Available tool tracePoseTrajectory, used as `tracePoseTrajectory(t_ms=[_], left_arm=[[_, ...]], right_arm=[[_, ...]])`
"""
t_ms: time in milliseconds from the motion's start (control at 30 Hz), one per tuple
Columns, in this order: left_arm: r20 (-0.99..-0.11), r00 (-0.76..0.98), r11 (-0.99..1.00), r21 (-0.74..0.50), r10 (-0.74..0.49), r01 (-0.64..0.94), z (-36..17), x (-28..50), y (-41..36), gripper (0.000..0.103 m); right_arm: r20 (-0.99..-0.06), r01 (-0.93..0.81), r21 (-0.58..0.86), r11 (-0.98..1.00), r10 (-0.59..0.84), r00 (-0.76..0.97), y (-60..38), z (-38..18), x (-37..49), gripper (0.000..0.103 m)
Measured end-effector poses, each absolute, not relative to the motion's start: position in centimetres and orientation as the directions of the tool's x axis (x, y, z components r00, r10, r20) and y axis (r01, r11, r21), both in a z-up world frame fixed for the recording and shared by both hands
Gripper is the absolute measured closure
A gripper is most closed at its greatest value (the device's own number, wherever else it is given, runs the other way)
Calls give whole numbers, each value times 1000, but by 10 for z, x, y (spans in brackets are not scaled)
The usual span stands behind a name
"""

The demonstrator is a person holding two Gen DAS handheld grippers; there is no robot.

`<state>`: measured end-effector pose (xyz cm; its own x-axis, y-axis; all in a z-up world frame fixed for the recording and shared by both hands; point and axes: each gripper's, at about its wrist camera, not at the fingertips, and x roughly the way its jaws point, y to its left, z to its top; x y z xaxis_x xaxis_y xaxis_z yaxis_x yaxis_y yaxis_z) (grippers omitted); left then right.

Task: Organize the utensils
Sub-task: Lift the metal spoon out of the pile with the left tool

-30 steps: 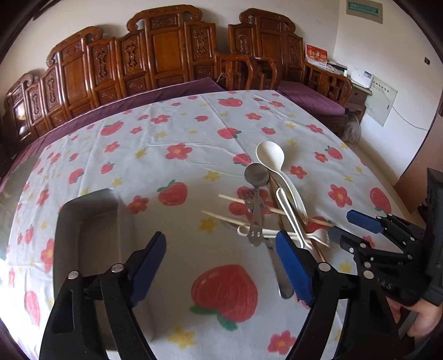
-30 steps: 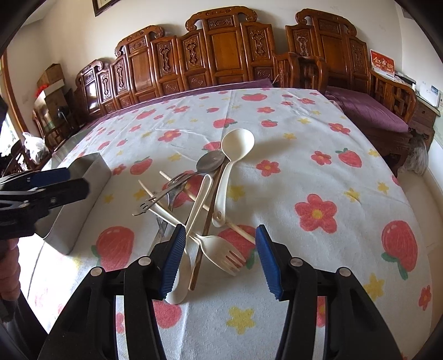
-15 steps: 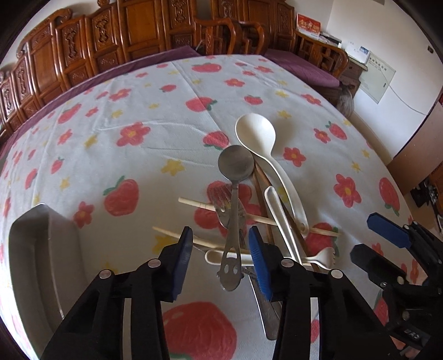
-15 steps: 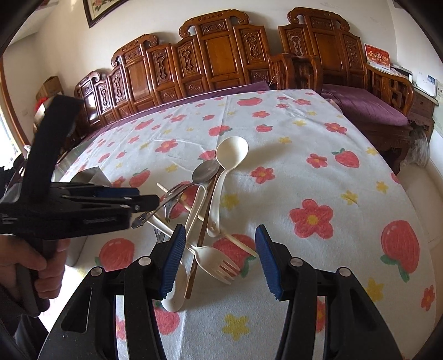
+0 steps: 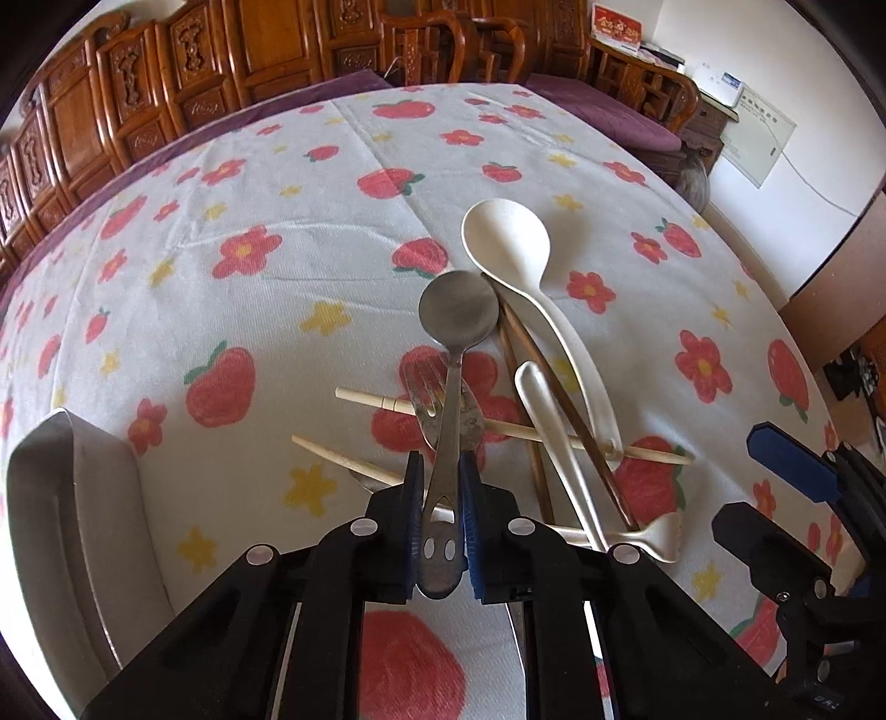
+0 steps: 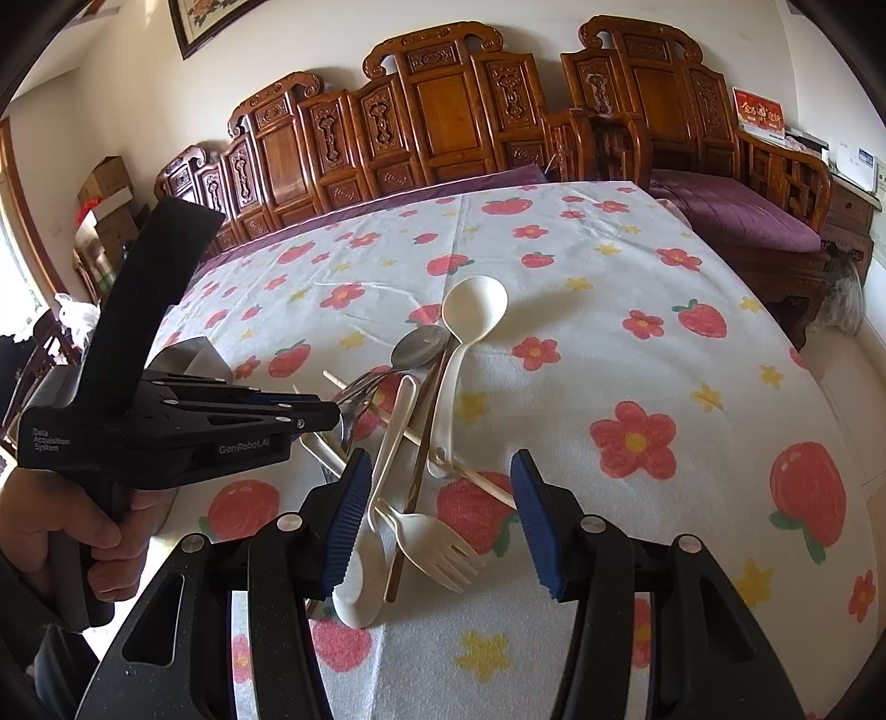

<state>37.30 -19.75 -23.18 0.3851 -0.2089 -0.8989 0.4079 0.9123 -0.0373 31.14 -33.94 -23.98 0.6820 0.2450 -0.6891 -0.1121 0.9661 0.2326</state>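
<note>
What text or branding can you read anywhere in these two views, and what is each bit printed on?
"Data Acquisition System": rear of the left gripper body, seen in the right wrist view.
"GenRobot.AI": side of that same body.
Red card on the shelf behind the sofa: gold characters, too blurred to read.
White wall notice: print too small to read.
Right gripper body, bottom corner: partial letters, unreadable.

**A Carved-Wood Room Around a Fruit-Print Table**

A white tablecloth point(image 6: 581, 288) printed with red strawberries, red flowers and yellow stars covered the table. Behind it ran a row of carved wooden chair backs point(image 6: 443, 105), dark reddish brown. To the right stood a carved wooden bench with a purple cushion point(image 6: 742, 213). A framed picture point(image 6: 207, 19) hung high on the pale wall. Cardboard boxes point(image 6: 105, 185) were stacked at the far left. A white wall panel point(image 5: 758, 141) showed in the left wrist view.
</note>
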Motion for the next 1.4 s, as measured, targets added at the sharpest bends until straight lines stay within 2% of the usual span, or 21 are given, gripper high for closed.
tracePoseTrajectory(t_ms=[167,467,500,533,667,967,1067,1133,1400], left_arm=[[-878,428,906,-12,-212,424,-218,362,-196,92],[-837,488,916,-36,-246,399,-194,333,-171,93],[-831,500,919,-33,-243,392,-192,328,-167,103],[-824,512,923,-32,-242,384,-189,321,-162,103],[-829,499,928,-59,-251,368,-198,304,-150,103],[-843,508,932,22,-177,361,-211,314,-133,103],[-862,487,922,61,-145,381,-217,330,-135,91],[-871,470,920,62,-140,387,-223,340,-137,73],[-907,402,911,56,-125,408,-248,362,-152,73]], right_arm=[[-693,-118,228,967,246,678,-337,-241,311,48],[-704,-143,215,966,255,663,-328,-244,310,48],[-706,-147,212,966,255,661,-327,-245,310,48],[-707,-151,210,966,257,659,-326,-246,310,48],[-715,-159,213,964,265,647,-324,-248,311,48],[-721,-162,207,965,262,641,-321,-249,311,48],[-720,-163,212,964,267,641,-322,-249,311,48],[-719,-163,214,963,268,641,-323,-249,311,48],[-716,-159,224,962,273,643,-323,-249,312,48]])
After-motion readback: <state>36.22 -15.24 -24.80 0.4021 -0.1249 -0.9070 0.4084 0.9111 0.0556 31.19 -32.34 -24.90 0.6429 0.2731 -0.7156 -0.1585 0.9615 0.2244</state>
